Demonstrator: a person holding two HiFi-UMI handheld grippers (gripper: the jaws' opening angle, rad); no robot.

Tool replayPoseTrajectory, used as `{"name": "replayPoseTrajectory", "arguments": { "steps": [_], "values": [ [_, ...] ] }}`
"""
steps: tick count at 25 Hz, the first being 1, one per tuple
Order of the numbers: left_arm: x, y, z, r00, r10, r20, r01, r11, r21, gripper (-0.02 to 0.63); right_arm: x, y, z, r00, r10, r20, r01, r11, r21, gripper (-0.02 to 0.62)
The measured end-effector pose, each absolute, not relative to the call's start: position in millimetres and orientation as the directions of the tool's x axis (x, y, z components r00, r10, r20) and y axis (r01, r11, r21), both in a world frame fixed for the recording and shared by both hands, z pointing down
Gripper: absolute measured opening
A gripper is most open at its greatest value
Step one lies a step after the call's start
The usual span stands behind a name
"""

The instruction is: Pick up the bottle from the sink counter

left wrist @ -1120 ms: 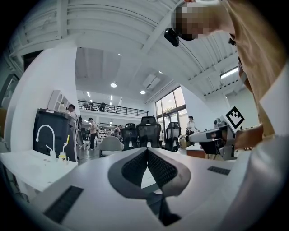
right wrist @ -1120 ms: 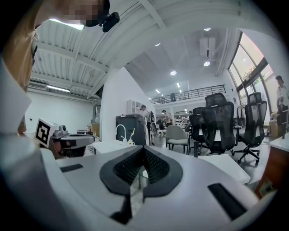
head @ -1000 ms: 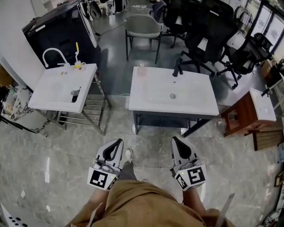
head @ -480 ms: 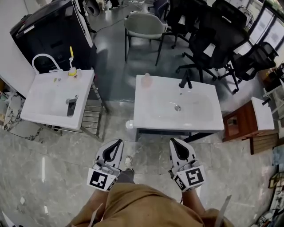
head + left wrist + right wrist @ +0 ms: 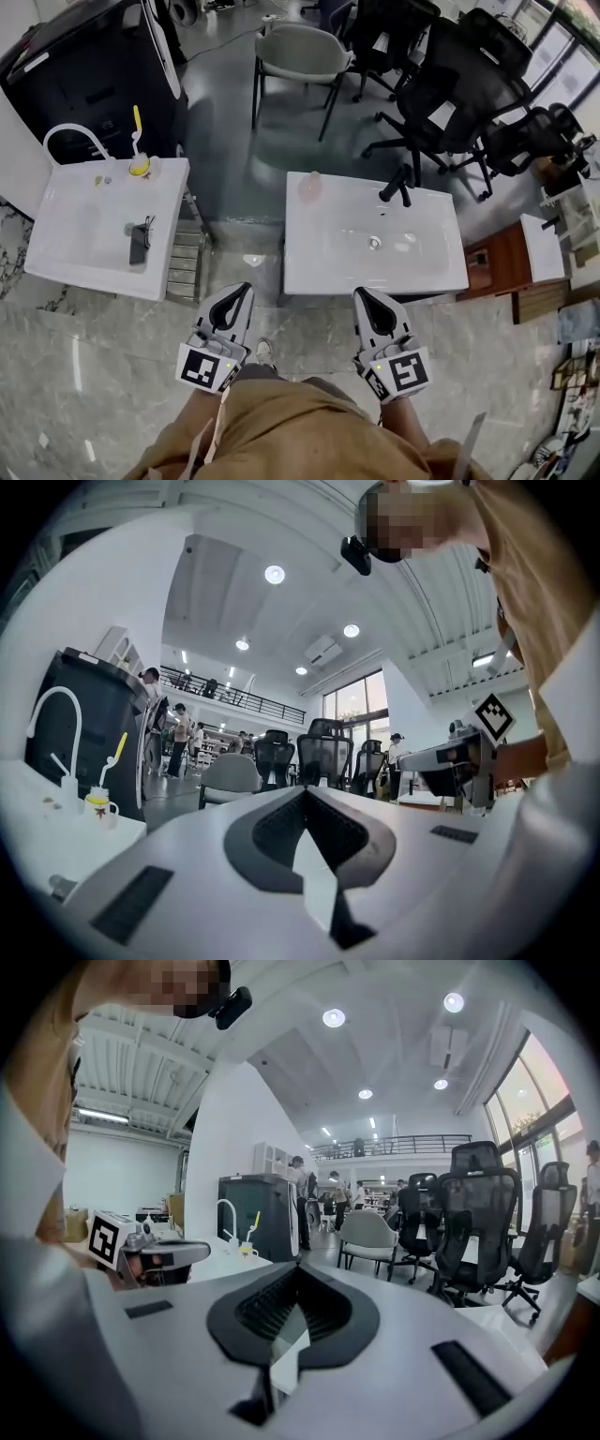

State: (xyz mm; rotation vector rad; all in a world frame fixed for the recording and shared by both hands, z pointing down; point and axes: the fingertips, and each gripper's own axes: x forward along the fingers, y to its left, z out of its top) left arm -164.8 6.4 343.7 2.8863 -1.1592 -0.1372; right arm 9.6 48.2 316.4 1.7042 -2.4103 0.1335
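Left gripper [image 5: 234, 298] and right gripper [image 5: 366, 300], head view: both are hovering by the 6 o'clock edge of the sink counter [image 5: 319, 253]. The bottle [image 5: 310, 185] is standing at its 11 o'clock corner, well apart from both.

Left gripper view: jaws are meeting, nothing between.

Right gripper view: jaws are pressing together, empty.

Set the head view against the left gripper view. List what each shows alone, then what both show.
Head view only: the pinkish bottle at the back left corner of the middle sink counter, and that counter's black tap.
Left gripper view only: ceiling lights and a railed balcony.
Both: the left tongs, shut and empty, the white curved tap, the yellow brush and the grey chair.
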Motion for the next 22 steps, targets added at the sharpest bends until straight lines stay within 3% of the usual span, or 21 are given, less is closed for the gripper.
{"name": "replayPoseTrajectory", "arguments": {
  "steps": [11, 22],
  "values": [
    [-116, -21, 344, 0.786, -0.615, -0.062, -0.611, -0.788, 0.073, -0.002, 57, 33, 323, -0.224, -0.949, 0.221, -0.972, 0.235, 0.021, 0.003],
    [-97, -51, 329, 0.700, -0.713, -0.047, -0.713, -0.701, 0.022, -0.002, 87, -36, 315, -0.344, -0.923, 0.172, -0.936, 0.352, 0.018, 0.003]
  ]
}}
